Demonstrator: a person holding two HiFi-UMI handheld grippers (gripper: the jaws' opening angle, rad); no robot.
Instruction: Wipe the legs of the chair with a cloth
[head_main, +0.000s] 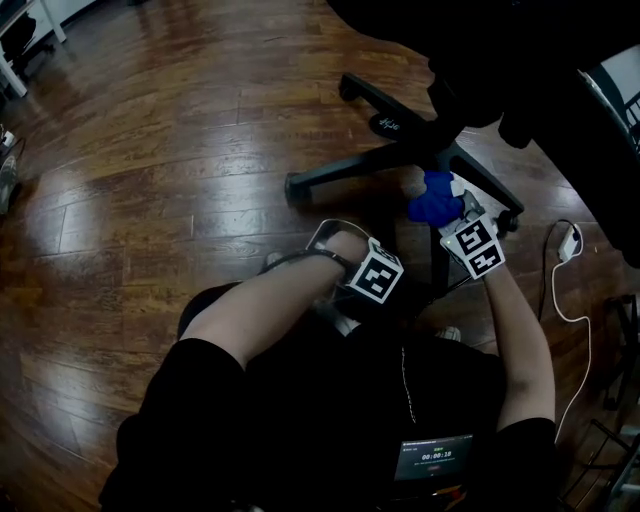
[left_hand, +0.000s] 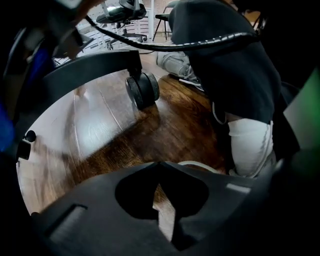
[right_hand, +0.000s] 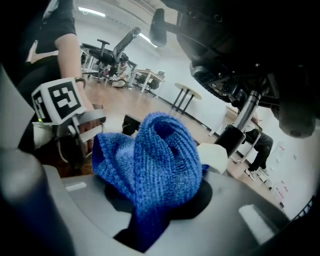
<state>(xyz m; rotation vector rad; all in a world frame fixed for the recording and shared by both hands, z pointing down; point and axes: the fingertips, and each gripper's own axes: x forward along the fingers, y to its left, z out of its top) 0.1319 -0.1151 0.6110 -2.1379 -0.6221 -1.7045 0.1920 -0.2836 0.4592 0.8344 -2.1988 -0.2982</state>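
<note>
Shiny dark wood-plank floor (head_main: 150, 200) all around, with a thin white cable (head_main: 556, 300) snaking down the right edge. The black chair seat (head_main: 500, 60) blocks the top right of the head view. The chair legs (head_main: 400, 150) are smooth black spokes, and one ends in a twin caster (left_hand: 142, 90). The blue cloth (right_hand: 150, 160) is chunky knit, bunched up and pinched tight in the right gripper (head_main: 458, 210), centre right by the hub. The left gripper (left_hand: 159, 167) has its jaws together, nothing in them, above the floor.

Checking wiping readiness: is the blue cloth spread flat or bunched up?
Bunched: the cloth bulges in folds from the right gripper.
</note>
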